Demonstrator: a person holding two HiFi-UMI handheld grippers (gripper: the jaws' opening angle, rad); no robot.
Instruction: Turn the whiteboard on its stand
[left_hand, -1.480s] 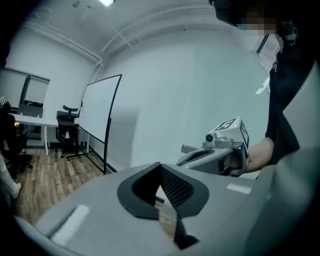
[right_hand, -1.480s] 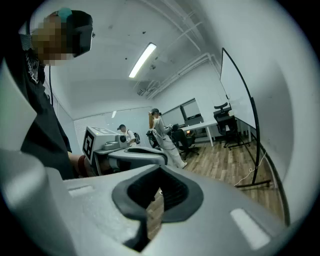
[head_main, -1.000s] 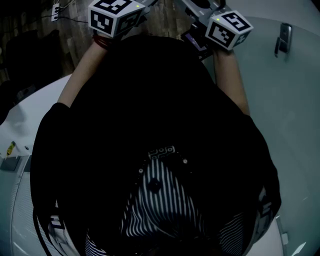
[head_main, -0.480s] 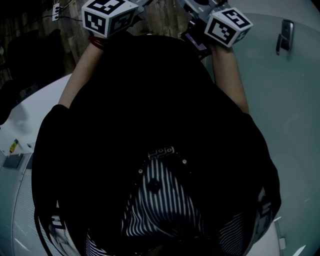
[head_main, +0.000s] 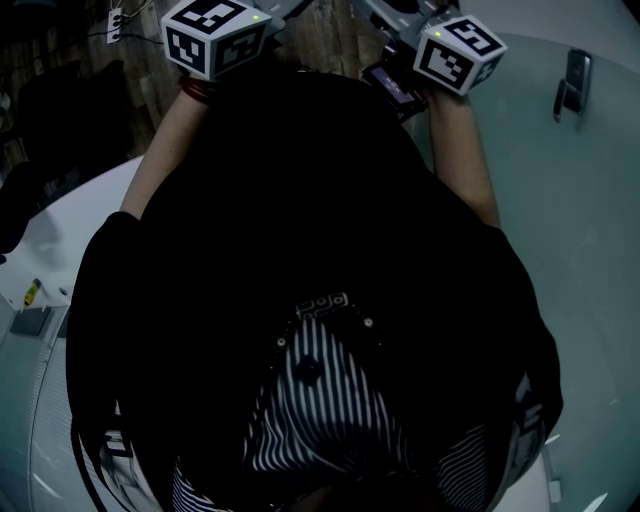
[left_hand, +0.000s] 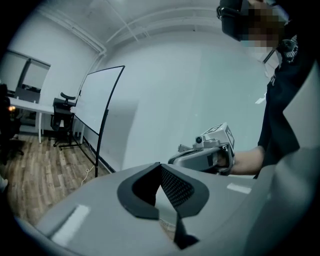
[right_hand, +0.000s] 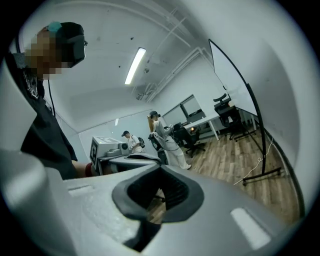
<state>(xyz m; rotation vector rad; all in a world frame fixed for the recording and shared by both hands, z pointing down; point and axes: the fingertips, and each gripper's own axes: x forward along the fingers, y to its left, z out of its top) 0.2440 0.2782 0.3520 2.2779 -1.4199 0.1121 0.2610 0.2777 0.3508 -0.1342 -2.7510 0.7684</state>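
Two grippers are in your hands, and neither one holds a thing. The left gripper (left_hand: 160, 166) has its jaws together, tip against tip, as far as the dim view lets me see. The right gripper (right_hand: 160, 168) has its jaws pressed together too, with nothing between them. From above, your dark top (head_main: 300, 200) fills most of the view, and both grippers poke out past it at the top edge.

The whiteboard (left_hand: 97, 102) stands upright on its black stand (left_hand: 102, 135), well apart from both grippers. Neither gripper touches it. In the left gripper view the whiteboard is to the left of the jaws, and the right gripper is on the other side from it. In the right gripper view the whiteboard is at the far right, and its foot (right_hand: 260, 175) rests on the wood floor (right_hand: 225, 157). Past the whiteboard's left edge, in the left gripper view, are a white desk (left_hand: 25, 105) and a black chair (left_hand: 62, 107). Left of the whiteboard, in the right gripper view, two people (right_hand: 165, 140) are far back.
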